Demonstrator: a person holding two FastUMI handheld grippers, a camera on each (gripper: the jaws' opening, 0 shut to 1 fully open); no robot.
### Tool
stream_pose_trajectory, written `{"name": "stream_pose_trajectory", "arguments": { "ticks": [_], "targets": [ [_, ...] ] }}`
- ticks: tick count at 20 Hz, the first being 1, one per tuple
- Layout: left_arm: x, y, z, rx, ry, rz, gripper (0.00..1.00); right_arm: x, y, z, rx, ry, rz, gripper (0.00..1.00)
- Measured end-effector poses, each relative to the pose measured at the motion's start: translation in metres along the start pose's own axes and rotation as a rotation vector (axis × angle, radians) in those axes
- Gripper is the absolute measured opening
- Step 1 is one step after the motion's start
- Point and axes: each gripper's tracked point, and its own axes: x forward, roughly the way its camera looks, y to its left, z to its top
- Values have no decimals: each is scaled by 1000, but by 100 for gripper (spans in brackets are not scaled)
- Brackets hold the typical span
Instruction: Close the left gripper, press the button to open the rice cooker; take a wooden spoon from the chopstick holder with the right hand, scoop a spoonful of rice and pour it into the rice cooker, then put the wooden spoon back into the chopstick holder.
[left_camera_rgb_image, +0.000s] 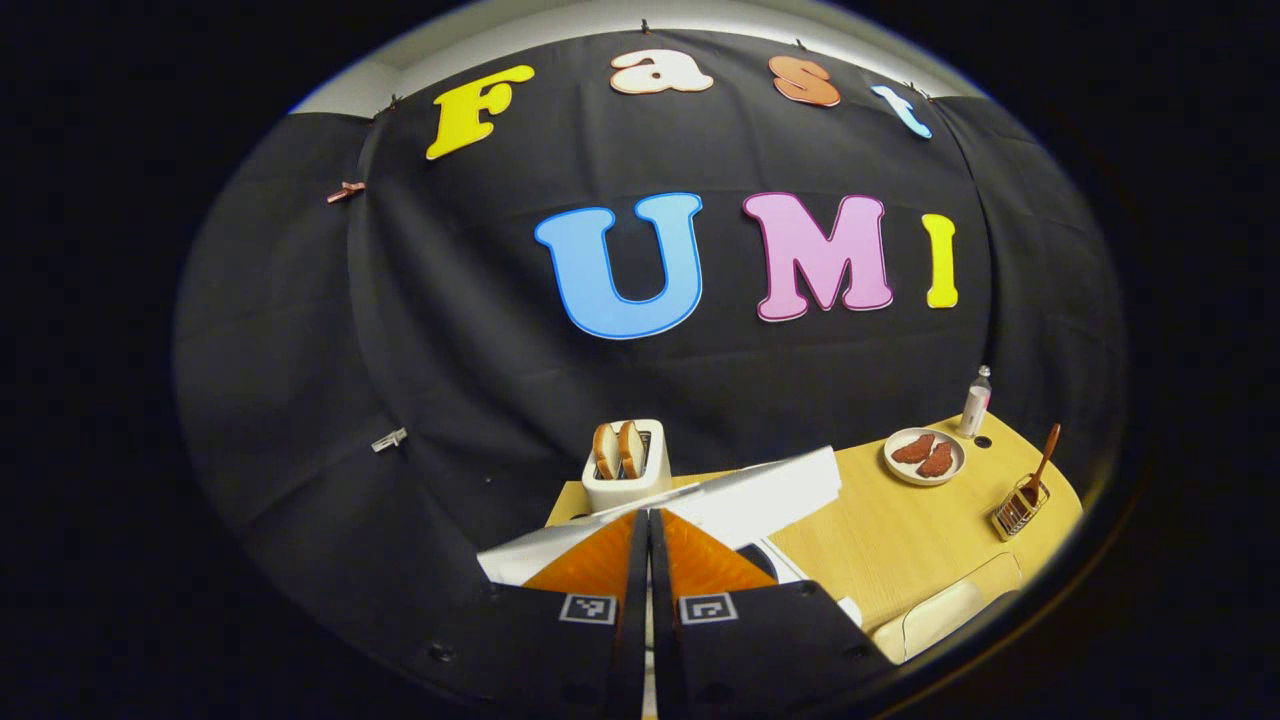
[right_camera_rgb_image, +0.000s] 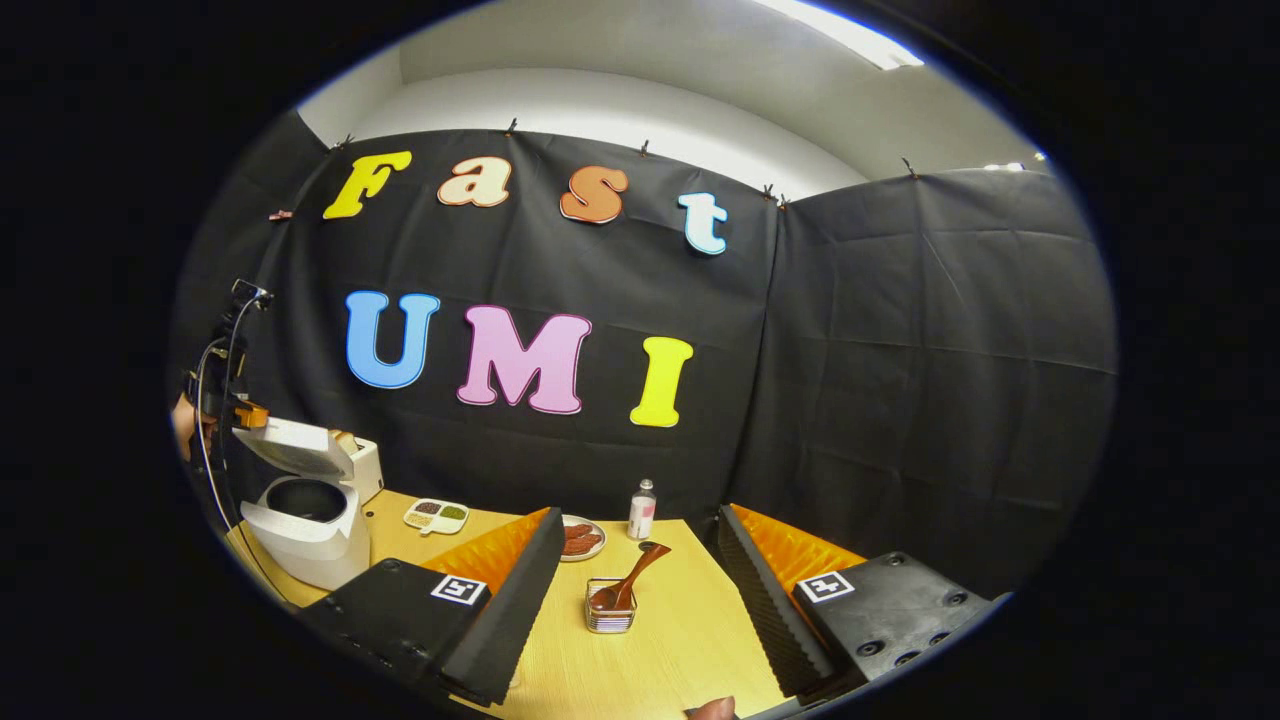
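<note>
With cooker (right_camera_rgb_image: 305, 525) lid up, my right gripper (right_camera_rgb_image: 640, 590) gapes before the spoon (right_camera_rgb_image: 628, 578); left gripper (left_camera_rgb_image: 648, 560) fingers together. Off-centre pinch may tip the holder (right_camera_rgb_image: 610, 607).

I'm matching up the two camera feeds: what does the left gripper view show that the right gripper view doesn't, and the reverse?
Left gripper view alone: its own left gripper, shut, above the raised lid, and two bread slices standing in the toaster's slots.

Right gripper view alone: its own right gripper, open, the rice cooker's dark inner pot, a divided dish of grains, and the other gripper beside the cooker.

Both: the wooden spoon in the chopstick holder, the plate, the bottle, the toaster and the table.
</note>
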Motion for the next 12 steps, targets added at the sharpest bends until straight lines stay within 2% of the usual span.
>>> {"name": "stream_pose_trajectory", "arguments": {
  "ticks": [1,3,6,12],
  "targets": [
    [-3,-2,-3,-10,0,-11,9,0,1,-1,2,1,4,97],
    [-9,-4,-2,-34,-15,-27,39,-2,-1,-3,2,5,6,97],
    [-24,-7,-5,-64,-24,-27,98,-4,-2,-8,10,16,12,97],
    [-78,-43,-11,-190,-66,-49,97,9,-2,-32,18,58,77,97]
  ]
}}
